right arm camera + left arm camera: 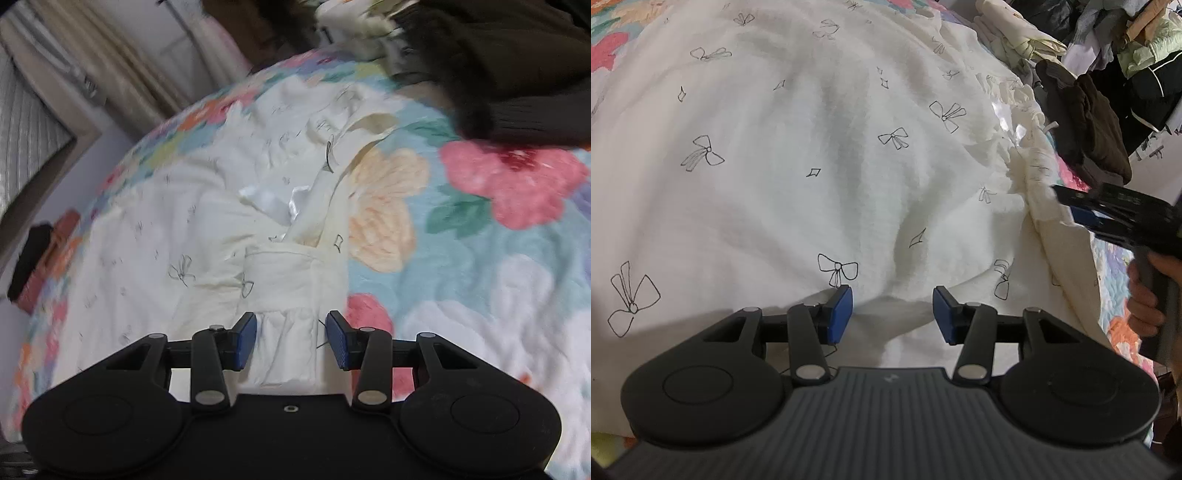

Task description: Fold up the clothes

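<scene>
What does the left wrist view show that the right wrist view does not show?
Only the left wrist view shows the left gripper, open over the fabric, the hand holding the other gripper, and a clothes pile.

Only the right wrist view shows the curtain and the satin ribbon.

Both show the white bow-print garment on the floral quilt, and the right gripper, open.

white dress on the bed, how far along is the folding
Early on. Done: the white dress lies spread over the floral quilt, with no neat fold visible yet. In hand: both grippers are open with cloth between the pads, the left gripper at a bunched edge, the right gripper at the ruffled end. Left: closing on the fabric and making all the folds.
</scene>
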Tool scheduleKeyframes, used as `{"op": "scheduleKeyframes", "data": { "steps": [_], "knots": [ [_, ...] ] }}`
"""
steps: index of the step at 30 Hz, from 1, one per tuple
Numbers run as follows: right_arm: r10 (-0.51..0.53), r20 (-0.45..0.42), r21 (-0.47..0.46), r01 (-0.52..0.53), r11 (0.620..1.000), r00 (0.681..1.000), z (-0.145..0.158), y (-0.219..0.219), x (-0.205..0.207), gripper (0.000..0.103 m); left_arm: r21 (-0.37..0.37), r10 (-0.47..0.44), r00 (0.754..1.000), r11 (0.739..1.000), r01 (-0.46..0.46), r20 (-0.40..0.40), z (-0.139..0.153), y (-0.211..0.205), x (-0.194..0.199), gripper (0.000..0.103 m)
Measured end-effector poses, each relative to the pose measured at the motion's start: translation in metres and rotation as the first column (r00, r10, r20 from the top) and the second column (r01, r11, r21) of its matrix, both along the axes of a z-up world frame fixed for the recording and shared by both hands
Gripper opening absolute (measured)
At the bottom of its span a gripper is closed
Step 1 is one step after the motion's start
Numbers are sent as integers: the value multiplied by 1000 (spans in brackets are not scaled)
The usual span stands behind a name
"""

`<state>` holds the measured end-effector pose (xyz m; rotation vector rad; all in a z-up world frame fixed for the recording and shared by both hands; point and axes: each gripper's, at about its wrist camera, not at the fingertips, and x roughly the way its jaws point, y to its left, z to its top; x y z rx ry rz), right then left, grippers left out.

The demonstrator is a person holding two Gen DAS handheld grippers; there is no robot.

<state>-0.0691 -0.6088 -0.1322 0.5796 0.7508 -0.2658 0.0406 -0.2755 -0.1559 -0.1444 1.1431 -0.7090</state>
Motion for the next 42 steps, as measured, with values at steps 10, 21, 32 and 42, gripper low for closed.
{"op": "scheduleKeyframes", "data": {
  "steps": [10,21,32,42],
  "knots": [
    [-153,-42,-568,102,816,987,44,21,-39,6,-7,9,1000,1000,-9,-13,-2,8,3,47],
    [-259,-235,-371,160,915,937,-16,-36,-48,10,-15,-1,1000,1000,0,-22,-2,11,8,47],
    [-317,-11,-25,317,948,948,8,-28,-137,55,-26,54,998,998,-55,-44,0,22,23,50],
    [-143,-149,-222,107,969,979,-9,45,-123,4,29,72,997,997,-71,-25,10,29,8,50]
  ]
}}
